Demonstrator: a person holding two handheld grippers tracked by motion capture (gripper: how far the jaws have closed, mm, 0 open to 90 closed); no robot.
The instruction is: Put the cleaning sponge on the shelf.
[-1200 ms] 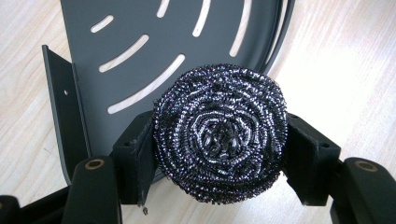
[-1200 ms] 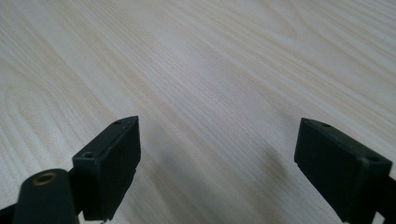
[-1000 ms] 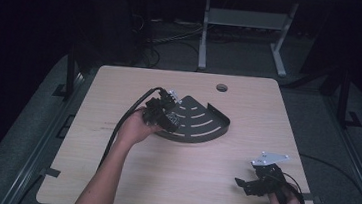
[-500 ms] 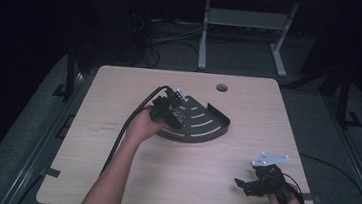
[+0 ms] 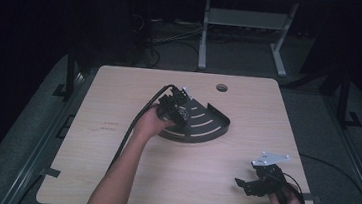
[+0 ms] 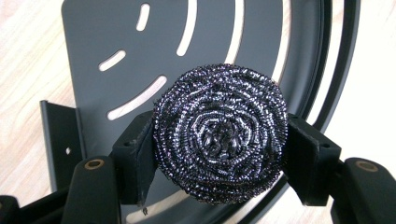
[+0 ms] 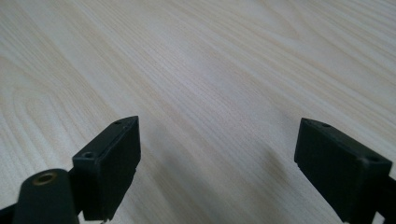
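Scouring pad (image 6: pixel 219 133) of coiled dark steel sits clamped between the jaws of my left claw (image 6: pixel 217 151), pressed on both sides, above the black slotted tray (image 6: pixel 93 51) just behind the centre of the wooden surface (image 5: pixel 111 175). From the pad, the tray's curved rim runs toward three o'clock. My right claw (image 7: pixel 217 163) rests wide apart and empty near the surface's five o'clock corner, well apart from the tray.
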